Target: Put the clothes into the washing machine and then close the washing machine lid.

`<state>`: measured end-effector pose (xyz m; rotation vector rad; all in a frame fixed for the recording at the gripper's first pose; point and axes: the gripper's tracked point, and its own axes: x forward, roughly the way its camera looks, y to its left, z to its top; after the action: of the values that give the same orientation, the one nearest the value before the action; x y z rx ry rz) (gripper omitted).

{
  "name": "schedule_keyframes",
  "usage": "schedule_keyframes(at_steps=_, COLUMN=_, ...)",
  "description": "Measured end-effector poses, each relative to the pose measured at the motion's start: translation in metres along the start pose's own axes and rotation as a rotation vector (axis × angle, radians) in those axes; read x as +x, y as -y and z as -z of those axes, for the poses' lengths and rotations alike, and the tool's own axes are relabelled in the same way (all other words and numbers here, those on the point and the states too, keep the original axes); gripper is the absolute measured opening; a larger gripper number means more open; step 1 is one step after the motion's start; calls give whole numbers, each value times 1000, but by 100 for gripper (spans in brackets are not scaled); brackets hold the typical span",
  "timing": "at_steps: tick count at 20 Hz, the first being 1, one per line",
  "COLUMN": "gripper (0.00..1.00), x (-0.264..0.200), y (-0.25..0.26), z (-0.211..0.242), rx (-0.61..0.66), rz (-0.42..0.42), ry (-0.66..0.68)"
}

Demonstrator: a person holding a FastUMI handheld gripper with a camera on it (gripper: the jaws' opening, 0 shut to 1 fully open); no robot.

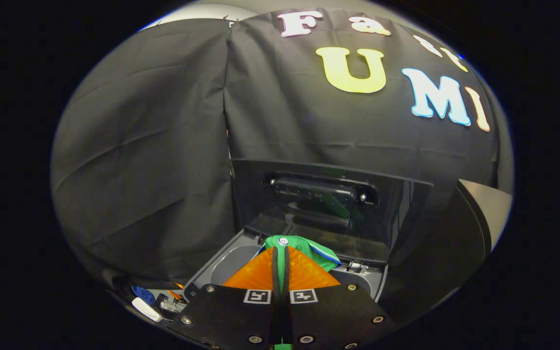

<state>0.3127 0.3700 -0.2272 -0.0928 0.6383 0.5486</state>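
**Garment held over the open washer**

Jaws are pressed almost together on a fold of the green garment (304, 245), which bunches up just past the tips of our gripper (281, 253); a strip of the same cloth shows in the thin gap between the fingers, so we judge both are clamped on it.

We are in the loading step. The garment hangs above the mouth of the washing machine (221, 265), whose grey tub rim shows on both sides of the fingers. The washing machine lid (323, 204) stands raised beyond them, its dark glossy underside and latch bar facing us.

Next, we think, comes a lowering into the tub, then a release once the cloth is well below the rim, so nothing drapes over the edge and blocks the lid. After that the lid must be brought forward and down.

Around the machine hangs the booth's black cloth wall (144, 146). Beside the washer, near the gripper body, lie a few small items (151, 304), too small to identify.
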Motion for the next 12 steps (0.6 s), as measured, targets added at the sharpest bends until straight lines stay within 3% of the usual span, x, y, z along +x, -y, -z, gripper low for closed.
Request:
schedule_keyframes(at_steps=4, gripper=2, x=7, y=8, z=31, rx=-20, rz=9, ry=-73)
schedule_keyframes(at_steps=8, gripper=12, x=6, y=7, z=59, rx=-41, rz=13, ry=-125)
schedule_keyframes(at_steps=9, gripper=21, x=1, y=9, z=64, rx=-57, rz=42, ry=-125)
schedule_keyframes(at_steps=12, gripper=76, x=-1, y=16, z=75, rx=-68, rz=69, ry=-139)
